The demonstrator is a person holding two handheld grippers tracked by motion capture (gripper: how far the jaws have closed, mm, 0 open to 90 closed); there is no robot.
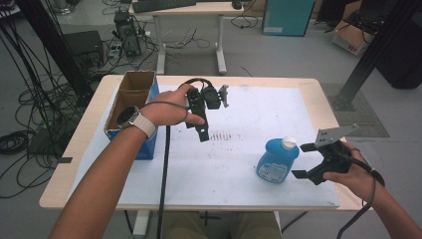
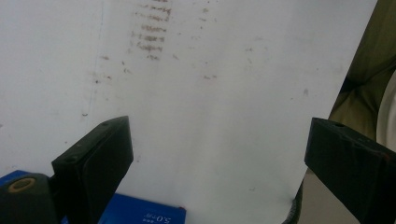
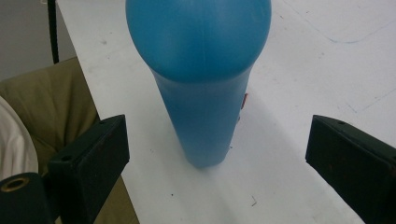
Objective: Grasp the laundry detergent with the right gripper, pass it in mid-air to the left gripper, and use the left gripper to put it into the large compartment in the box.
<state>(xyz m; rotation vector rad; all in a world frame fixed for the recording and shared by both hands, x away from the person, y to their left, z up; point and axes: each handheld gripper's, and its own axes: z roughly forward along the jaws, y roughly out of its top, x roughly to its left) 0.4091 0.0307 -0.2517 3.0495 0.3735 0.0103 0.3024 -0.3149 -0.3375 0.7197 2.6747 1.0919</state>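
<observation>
A blue bottle (image 1: 277, 159) with a white cap (image 1: 288, 143) stands upright on the white sheet (image 1: 234, 169) at the front right. My right gripper (image 1: 302, 160) is just to its right, level with it, open and apart from it. In the right gripper view the bottle (image 3: 201, 70) rises between and beyond the open jaws of my right gripper (image 3: 217, 154), untouched. My left gripper (image 1: 199, 124) hangs above the middle of the table, held in a hand with a watch. In its own view my left gripper (image 2: 219, 163) is open over the bare sheet (image 2: 224, 93), with nothing between the jaws.
An open cardboard box (image 1: 134, 94) with blue sides stands at the table's left edge. A blue printed surface (image 2: 144, 214) shows at the bottom of the left gripper view. Faint dark smudges (image 1: 221, 134) mark the sheet's middle. A desk (image 1: 189, 10) and cables lie on the floor beyond.
</observation>
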